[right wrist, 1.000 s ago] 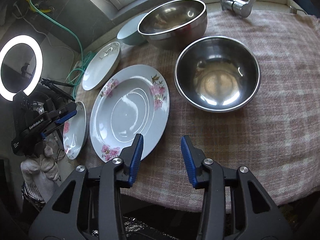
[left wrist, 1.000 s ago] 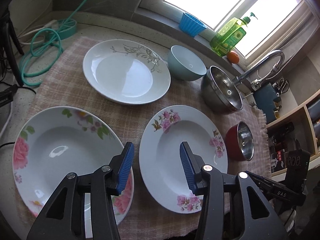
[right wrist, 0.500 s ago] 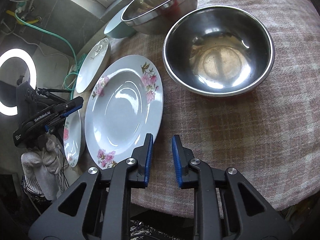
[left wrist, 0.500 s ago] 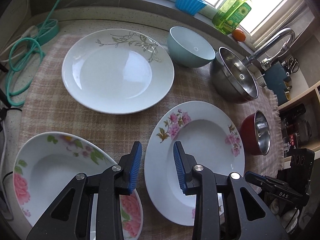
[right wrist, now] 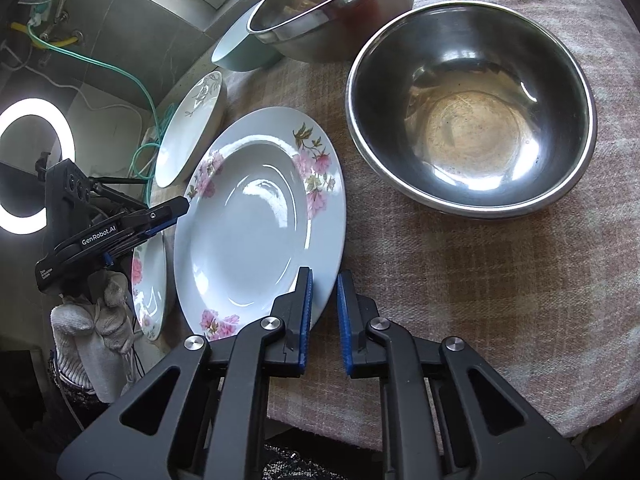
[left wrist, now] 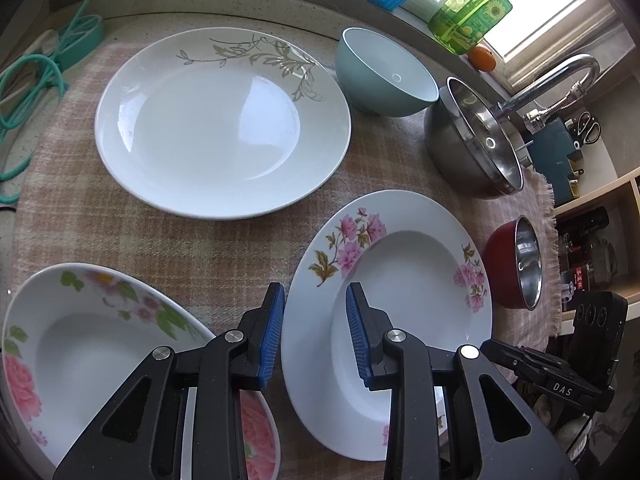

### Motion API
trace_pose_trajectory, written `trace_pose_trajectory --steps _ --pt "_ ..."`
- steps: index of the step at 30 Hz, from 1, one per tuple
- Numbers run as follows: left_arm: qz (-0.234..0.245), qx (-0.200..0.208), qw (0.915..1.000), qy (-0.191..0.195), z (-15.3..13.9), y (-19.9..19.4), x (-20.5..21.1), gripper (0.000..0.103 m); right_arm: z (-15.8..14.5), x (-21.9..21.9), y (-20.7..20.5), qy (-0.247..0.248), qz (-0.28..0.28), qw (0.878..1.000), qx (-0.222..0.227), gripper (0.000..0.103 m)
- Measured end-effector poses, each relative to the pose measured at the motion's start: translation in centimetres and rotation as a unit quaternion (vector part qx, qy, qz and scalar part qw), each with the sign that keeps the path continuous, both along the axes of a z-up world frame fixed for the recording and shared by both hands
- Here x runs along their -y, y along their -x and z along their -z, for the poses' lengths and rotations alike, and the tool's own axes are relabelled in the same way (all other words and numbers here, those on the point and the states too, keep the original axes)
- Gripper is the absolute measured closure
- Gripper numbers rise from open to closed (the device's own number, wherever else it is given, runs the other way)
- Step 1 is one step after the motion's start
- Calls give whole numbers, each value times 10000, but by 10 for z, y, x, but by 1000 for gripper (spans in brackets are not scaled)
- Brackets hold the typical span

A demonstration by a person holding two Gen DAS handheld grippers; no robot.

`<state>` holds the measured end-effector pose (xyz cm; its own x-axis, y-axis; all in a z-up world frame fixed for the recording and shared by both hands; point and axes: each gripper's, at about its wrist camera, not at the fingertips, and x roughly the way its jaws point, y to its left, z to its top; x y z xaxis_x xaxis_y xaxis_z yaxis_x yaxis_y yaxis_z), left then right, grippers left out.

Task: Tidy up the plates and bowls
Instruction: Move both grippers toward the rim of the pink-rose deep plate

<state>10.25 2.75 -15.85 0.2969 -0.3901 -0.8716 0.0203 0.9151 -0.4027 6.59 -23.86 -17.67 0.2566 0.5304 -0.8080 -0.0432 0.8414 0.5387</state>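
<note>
Where the plaid cloth (left wrist: 208,240) covers the table, the pink-flowered plate (left wrist: 400,264) lies flat in the middle, a deep white dish with blossom sprays on its broad rim. Behind it sits the leaf plate (left wrist: 220,128), and to its left the rose plate (left wrist: 80,332), both well apart from it. A teal bowl (left wrist: 384,76), a big steel bowl (left wrist: 476,144) and a red bowl (left wrist: 516,268) with a steel lining stand along the far and right side. My left hand-held gripper (left wrist: 315,334) straddles the near-left rim of the pink-flowered plate, its blue pads about half open with the rim between them, not yet pinching. A second ago those pads were wider and hung back between the two flowered plates. My right hand-held gripper (right wrist: 323,318) sits low at the plate's (right wrist: 260,220) opposite edge, pads narrowed to a slim gap around the rim; whether they touch it I cannot tell. It too has closed in from a wide spread farther off. In the right view my gloved left hand (right wrist: 96,332) holds its gripper level, angled across toward the plate.
</note>
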Motion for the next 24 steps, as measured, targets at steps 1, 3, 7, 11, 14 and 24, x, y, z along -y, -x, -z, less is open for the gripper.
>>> trace_pose_trajectory --steps 1,3,7,11,14,24 --pt "2 9 10000 -15 0 0 2 73 0 0 -1 2 -11 10000 -2 90" --pt "14 26 10000 -50 -1 1 4 73 1 0 -2 1 -24 10000 -4 90" --pt "32 39 9999 -94 -1 5 9 73 0 4 3 85 -61 9999 23 90" --pt "31 27 10000 -83 -1 13 11 73 0 7 3 104 -81 9999 -12 90" --pt "-26 3 10000 -51 -1 20 14 73 0 8 2 153 -118 9998 -20 90" --pt "-150 -33 9999 -56 -1 43 22 73 -1 14 6 235 -262 9994 -50 90"
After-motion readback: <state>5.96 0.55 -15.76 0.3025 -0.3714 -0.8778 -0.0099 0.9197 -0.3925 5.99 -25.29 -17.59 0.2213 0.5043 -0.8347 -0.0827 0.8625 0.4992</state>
